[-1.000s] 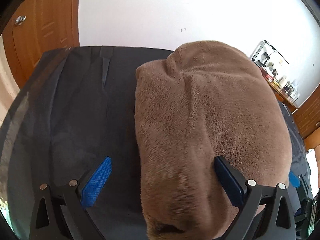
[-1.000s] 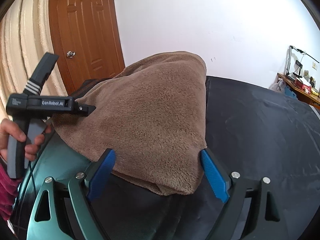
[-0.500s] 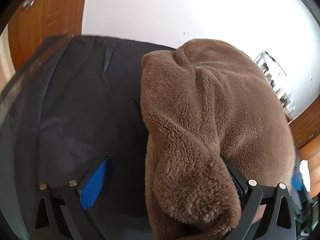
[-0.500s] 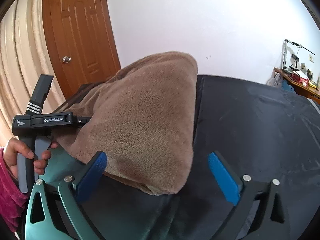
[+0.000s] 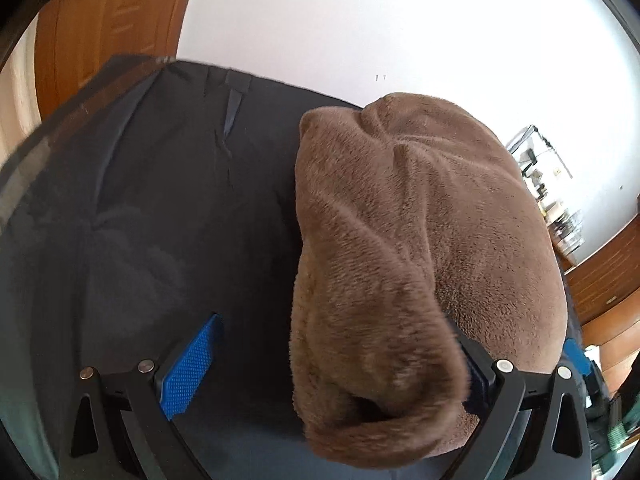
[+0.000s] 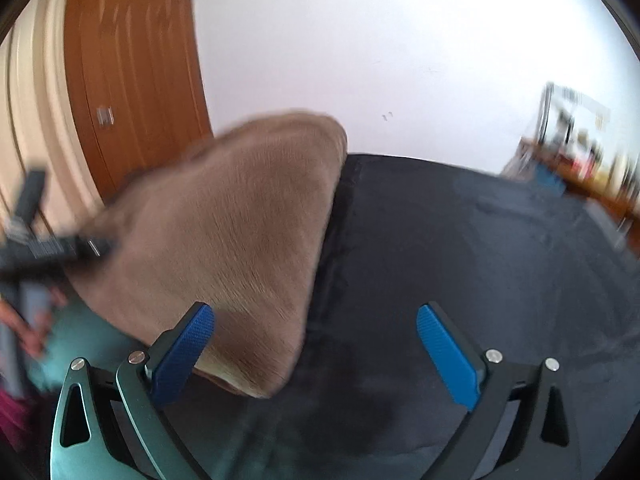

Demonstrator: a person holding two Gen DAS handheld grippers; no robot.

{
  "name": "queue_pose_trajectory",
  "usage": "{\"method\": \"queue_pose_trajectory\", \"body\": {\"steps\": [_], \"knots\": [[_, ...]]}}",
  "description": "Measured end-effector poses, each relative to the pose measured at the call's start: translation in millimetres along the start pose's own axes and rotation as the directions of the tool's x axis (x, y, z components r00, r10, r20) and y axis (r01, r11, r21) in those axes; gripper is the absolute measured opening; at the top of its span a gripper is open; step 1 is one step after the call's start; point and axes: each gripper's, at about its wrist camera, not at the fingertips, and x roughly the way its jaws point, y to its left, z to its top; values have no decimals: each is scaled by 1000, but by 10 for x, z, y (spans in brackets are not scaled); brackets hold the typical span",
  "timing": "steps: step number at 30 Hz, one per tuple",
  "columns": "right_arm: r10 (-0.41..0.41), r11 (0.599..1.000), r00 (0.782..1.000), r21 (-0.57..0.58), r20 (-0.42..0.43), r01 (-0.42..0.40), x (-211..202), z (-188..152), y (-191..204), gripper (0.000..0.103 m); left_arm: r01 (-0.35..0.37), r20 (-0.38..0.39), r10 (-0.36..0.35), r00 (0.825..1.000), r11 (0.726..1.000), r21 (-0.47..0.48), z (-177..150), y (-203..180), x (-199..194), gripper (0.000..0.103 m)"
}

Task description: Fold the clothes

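Brown fleece garment [image 5: 420, 240] on dark cloth [image 5: 180, 200]

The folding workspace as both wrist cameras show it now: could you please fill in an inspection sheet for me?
Surface: dark cloth-covered table, wrinkled.
Job's things: brown fleece garment, bunched in a mound; one end drapes over the left gripper's right finger.
Clutter: nothing seen on the table.
Grippers: left gripper open, fleece lying between its fingers and not pinched; right gripper open wide, the garment's corner just inside its left finger, pads not pressing.
Cables: nothing seen.
Surroundings: white wall, wooden door, a cluttered shelf at right; a hand on the left gripper's handle, blurred.
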Motion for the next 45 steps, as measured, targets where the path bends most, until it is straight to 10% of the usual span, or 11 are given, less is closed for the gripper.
{"method": "queue_pose_trajectory", "body": {"steps": [5, 21, 31, 39, 43, 45], "knots": [[-138, 969, 990, -207, 13, 138, 30, -48, 250, 102, -28, 12, 28, 1000, 998, 52, -24, -60, -7, 103], [87, 965, 994, -243, -59, -99, -241, -137, 11, 102, 2, 63, -6, 998, 997, 74, -115, -125, -84, 103], [-163, 929, 986, -333, 22, 161, -80, -214, 275, 102, 9, 67, -12, 998, 999, 50, -166, -89, -66, 103], [-226, 959, 974, -178, -16, 219, -78, -165, -162, 102, -41, 57, 36, 998, 994, 98, -111, -105, 94, 103], [-483, 863, 876, -164, 5, 477, -22, -158, -415, 102, -44, 69, 38, 997, 995, 93, -120, -95, 81, 103], [-363, 930, 930, -43, 60, 366, -235, -104, -556, 102, -38, 76, 31, 997, 995, 92, -125, -89, 77, 103]]}}
